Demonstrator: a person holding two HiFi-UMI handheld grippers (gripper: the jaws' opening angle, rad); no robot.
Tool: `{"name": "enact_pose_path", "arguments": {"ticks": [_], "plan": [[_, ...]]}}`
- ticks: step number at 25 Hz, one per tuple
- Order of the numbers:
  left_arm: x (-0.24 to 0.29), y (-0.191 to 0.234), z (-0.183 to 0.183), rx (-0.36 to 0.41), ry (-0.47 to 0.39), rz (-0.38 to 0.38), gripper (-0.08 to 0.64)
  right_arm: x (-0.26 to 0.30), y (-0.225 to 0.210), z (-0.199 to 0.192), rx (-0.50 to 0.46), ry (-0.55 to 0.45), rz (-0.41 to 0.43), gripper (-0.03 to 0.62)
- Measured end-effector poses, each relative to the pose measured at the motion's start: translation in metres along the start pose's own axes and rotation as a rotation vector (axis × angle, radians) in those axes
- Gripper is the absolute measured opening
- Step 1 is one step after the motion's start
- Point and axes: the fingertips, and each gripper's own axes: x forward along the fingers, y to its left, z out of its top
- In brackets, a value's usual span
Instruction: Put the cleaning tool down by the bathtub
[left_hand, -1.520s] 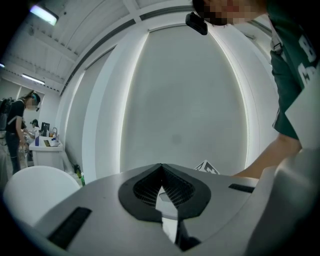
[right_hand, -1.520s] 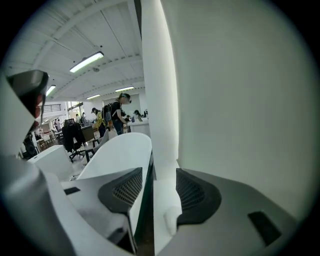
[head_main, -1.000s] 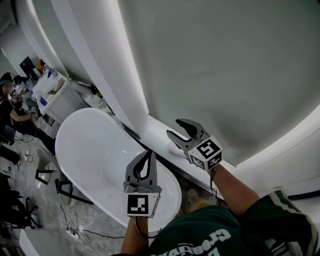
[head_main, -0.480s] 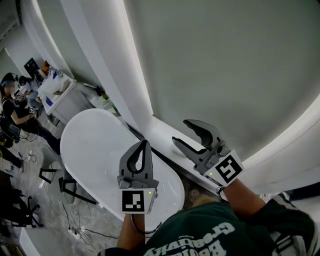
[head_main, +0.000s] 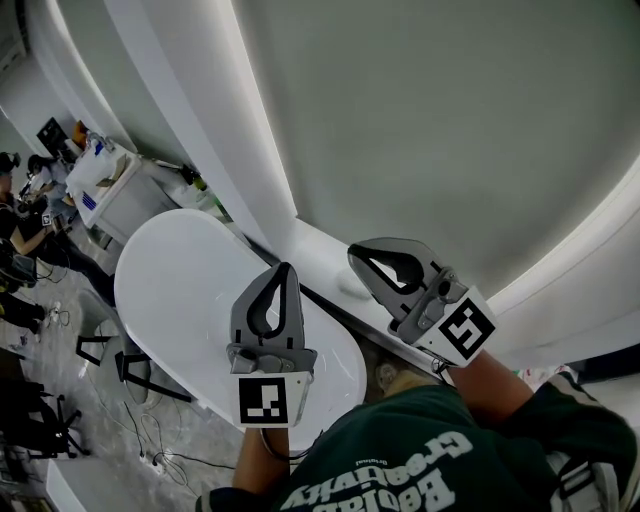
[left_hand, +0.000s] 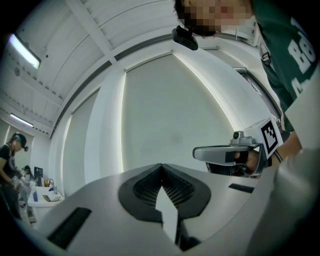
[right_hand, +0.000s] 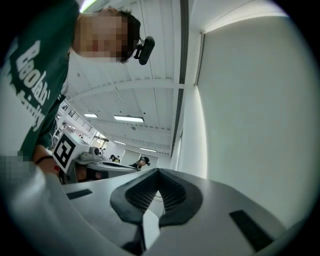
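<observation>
Jaws meet empty on your left gripper (head_main: 284, 270) and right gripper (head_main: 356, 253), no tool to carry. Tub (head_main: 180, 285) lies at ten o'clock.

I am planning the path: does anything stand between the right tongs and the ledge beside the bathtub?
Nothing visible does. The right tongs, shut and empty, hang over the ledge beside the bathtub; no cleaning tool shows.
</observation>
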Motion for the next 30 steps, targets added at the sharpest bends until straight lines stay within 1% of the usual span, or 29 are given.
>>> {"name": "enact_pose_path", "arguments": {"ticks": [2,5,10,21,24,30], "plan": [[-0.007,-0.004,0.003,0.002,-0.006,0.0,0.003,-0.006,0.009,0.005,0.007,-0.013,0.017,0.015],[-0.02,-0.01,0.004,0.016,-0.006,-0.002,0.003,-0.014,0.018,0.011,-0.011,-0.037,0.0,0.015],[-0.023,-0.01,0.003,0.021,-0.004,0.001,0.003,-0.014,0.017,0.01,-0.028,-0.013,-0.03,0.015],[-0.031,-0.007,0.003,0.028,0.0,-0.003,0.003,-0.01,0.028,0.011,-0.031,-0.033,-0.022,0.015],[-0.032,-0.007,0.001,0.034,-0.001,0.0,0.003,-0.01,0.028,0.007,-0.03,-0.032,-0.022,0.015],[-0.03,-0.007,0.003,0.037,-0.008,0.007,0.003,-0.01,0.026,0.005,0.005,-0.023,-0.027,0.015]]}}
